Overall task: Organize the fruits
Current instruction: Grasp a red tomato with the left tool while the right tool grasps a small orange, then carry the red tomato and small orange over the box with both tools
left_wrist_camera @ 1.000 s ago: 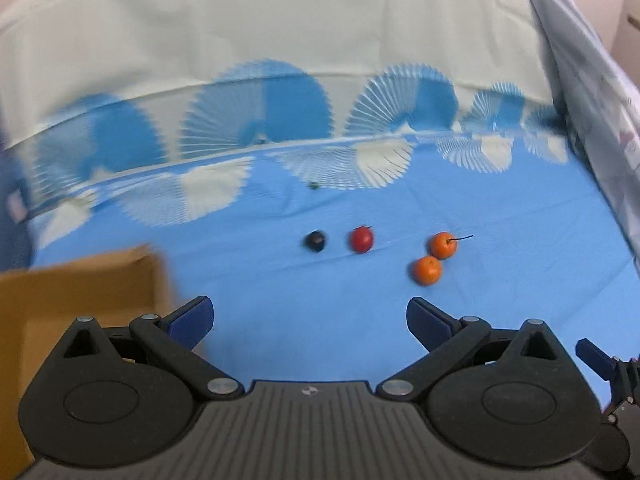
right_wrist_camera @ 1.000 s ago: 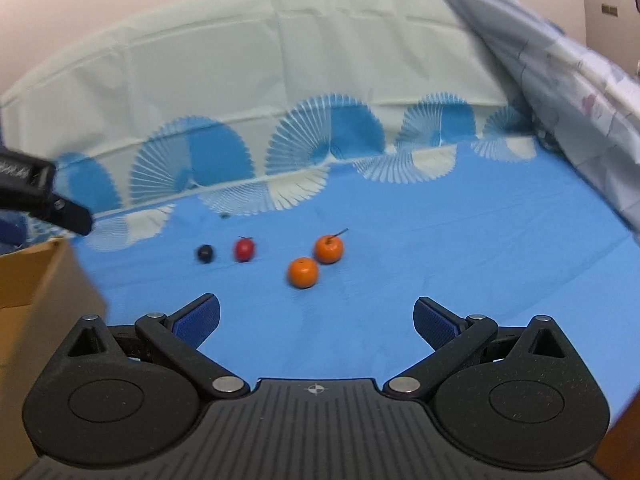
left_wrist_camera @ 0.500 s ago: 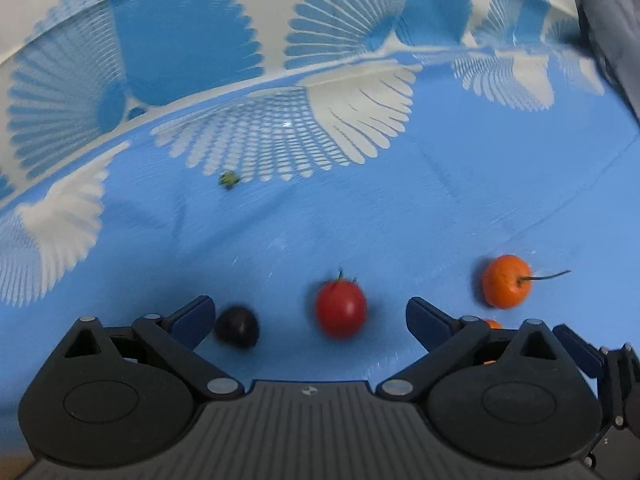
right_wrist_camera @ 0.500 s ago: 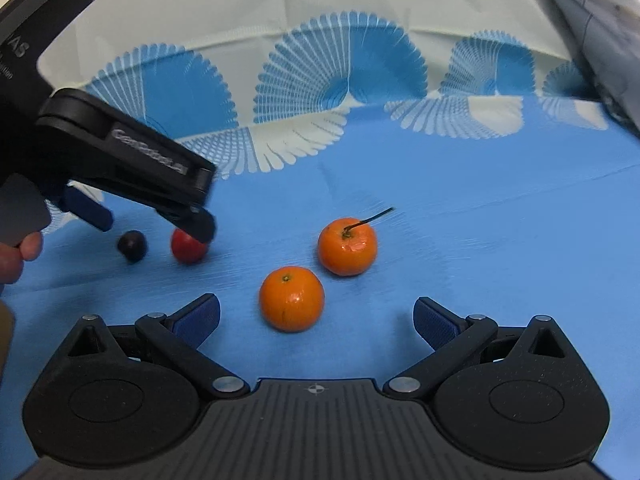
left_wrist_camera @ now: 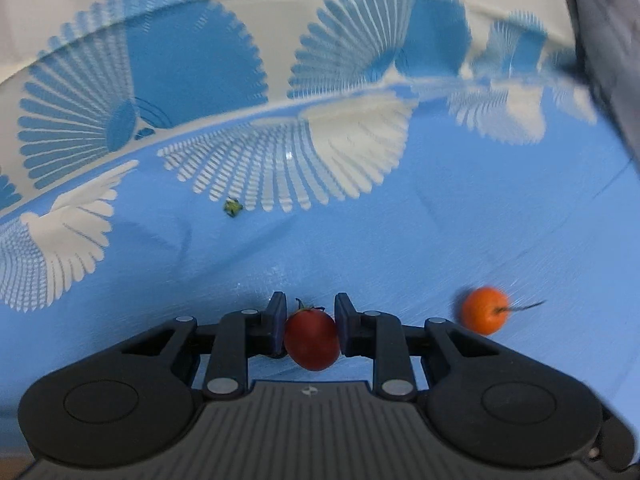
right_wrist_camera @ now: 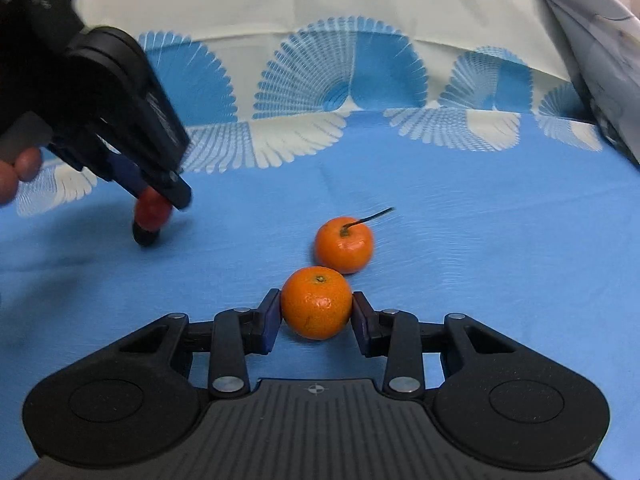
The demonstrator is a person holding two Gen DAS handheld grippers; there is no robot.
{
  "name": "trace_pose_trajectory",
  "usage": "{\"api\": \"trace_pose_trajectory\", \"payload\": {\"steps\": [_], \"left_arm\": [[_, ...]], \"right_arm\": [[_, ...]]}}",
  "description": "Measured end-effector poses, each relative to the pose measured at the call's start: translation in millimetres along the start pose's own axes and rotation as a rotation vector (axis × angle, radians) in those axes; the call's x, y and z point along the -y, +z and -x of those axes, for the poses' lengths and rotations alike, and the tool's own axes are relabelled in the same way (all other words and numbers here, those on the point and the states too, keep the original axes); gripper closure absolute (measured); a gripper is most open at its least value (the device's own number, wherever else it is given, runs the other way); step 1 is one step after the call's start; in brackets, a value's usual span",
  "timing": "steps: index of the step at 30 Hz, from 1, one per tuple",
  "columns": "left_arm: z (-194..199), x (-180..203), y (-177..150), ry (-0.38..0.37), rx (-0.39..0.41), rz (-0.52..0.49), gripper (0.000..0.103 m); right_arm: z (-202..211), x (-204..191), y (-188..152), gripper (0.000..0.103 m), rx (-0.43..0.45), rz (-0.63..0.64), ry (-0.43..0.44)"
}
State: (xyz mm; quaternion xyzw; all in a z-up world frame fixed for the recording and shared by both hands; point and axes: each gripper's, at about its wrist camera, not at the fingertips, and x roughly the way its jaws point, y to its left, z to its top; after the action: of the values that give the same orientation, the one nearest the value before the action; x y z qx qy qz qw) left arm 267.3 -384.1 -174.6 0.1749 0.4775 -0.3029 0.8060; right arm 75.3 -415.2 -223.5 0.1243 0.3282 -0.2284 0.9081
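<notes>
Both grippers are clamping fruit on the blue fan-patterned cloth.

The small red tomato-like fruit is sitting on the cloth with its green-stalked top pointing up and away from the camera, its long axis running roughly the same way; the left gripper is tilting steeply down, its blue pads clenched on the fruit's sides. The round orange mandarin, stem dimple up, is sitting between the right gripper's closing pads, which are pressing on its flanks. Just behind it, a second mandarin with a dark stalk is lying with the stalk pointing up and right. A dark plum-like fruit is lying under the left gripper.
</notes>
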Motion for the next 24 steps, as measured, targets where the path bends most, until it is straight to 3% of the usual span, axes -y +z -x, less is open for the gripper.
{"api": "trace_pose_trajectory", "payload": {"steps": [9,16,24], "left_arm": [[99,-20,-21,-0.032,0.077,0.073,0.074],[181,-49,-81,0.030,0.090,0.129,0.074],[279,-93,-156,0.079,0.115,0.264,0.074]], "right_arm": [[76,-4,3,0.064,0.038,-0.042,0.063],[161,-36,0,0.064,0.077,-0.032,0.158],[243,-98,-16,0.064,0.076,-0.013,0.299]]}}
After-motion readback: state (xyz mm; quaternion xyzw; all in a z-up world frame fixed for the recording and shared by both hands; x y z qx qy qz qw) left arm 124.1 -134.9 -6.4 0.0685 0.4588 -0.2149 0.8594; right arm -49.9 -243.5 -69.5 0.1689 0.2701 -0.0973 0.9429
